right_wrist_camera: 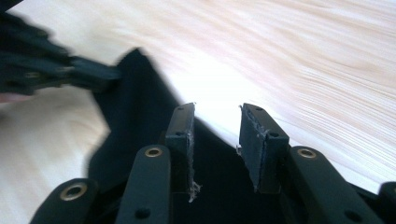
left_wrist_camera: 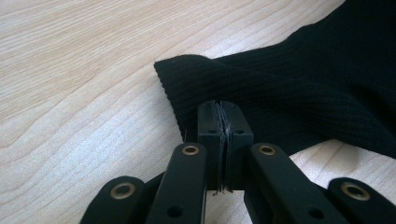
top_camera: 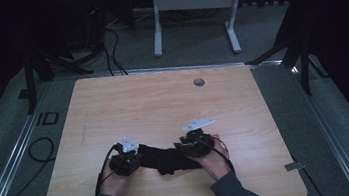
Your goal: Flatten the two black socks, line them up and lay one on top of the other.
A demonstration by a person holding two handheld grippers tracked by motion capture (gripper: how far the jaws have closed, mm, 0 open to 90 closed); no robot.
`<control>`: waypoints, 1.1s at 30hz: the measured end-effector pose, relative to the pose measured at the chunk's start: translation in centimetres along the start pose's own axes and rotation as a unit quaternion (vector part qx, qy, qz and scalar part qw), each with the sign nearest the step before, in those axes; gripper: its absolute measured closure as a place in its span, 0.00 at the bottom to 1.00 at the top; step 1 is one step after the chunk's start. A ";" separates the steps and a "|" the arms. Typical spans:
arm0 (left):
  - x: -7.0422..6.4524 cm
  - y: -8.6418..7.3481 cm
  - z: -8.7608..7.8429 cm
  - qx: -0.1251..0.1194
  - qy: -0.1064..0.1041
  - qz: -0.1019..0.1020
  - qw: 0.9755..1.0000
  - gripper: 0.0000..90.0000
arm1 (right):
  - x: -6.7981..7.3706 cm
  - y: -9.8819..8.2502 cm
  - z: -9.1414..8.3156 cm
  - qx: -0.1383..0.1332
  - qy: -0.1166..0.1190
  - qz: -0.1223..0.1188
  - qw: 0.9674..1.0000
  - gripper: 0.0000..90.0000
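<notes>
A black ribbed knit cloth [top_camera: 166, 160] lies crumpled on the wooden table [top_camera: 163, 104], near its front edge and between my two grippers. My left gripper [top_camera: 139, 158] holds the cloth's left end. In the left gripper view its jaws [left_wrist_camera: 225, 112] are pressed together on the hem of the cloth [left_wrist_camera: 303, 79]. My right gripper [top_camera: 181, 149] is at the cloth's right end. In the right gripper view its jaws [right_wrist_camera: 217, 116] stand apart above the cloth [right_wrist_camera: 140, 107], pinching nothing. The left gripper [right_wrist_camera: 56, 70] appears blurred at the upper left of that view, holding the cloth's far corner.
A round cable hole [top_camera: 199, 82] sits near the table's far edge. Behind the table stand a white desk frame [top_camera: 191, 2] and dark tripod legs [top_camera: 303, 57]. Cables [top_camera: 43, 149] lie on the grey floor at the left.
</notes>
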State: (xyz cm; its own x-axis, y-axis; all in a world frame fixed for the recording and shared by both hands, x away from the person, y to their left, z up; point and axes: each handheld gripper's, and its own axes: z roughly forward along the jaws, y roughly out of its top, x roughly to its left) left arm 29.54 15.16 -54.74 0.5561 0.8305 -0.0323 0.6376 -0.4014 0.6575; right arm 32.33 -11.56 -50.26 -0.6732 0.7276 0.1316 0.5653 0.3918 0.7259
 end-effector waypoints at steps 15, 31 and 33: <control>0.0 0.0 0.0 0.001 0.000 0.001 1.000 0.99 | -3.8 -5.1 -1.1 0.043 -0.066 0.064 0.995 0.85; 0.2 0.0 -0.2 0.004 -0.013 0.002 1.000 0.98 | -4.5 -6.9 -2.5 0.043 -0.080 0.071 0.993 0.96; 0.3 0.0 -0.2 0.008 -0.017 0.005 1.000 0.98 | -4.7 -7.1 -2.5 0.046 -0.080 0.071 0.993 0.96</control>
State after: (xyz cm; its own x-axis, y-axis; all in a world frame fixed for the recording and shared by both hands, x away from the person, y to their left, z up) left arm 29.56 15.50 -54.57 0.5800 0.8130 -0.0518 0.6400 -0.4153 0.6465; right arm 30.32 -19.20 -54.35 -0.5033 0.8565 0.1142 0.6951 0.3228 0.6424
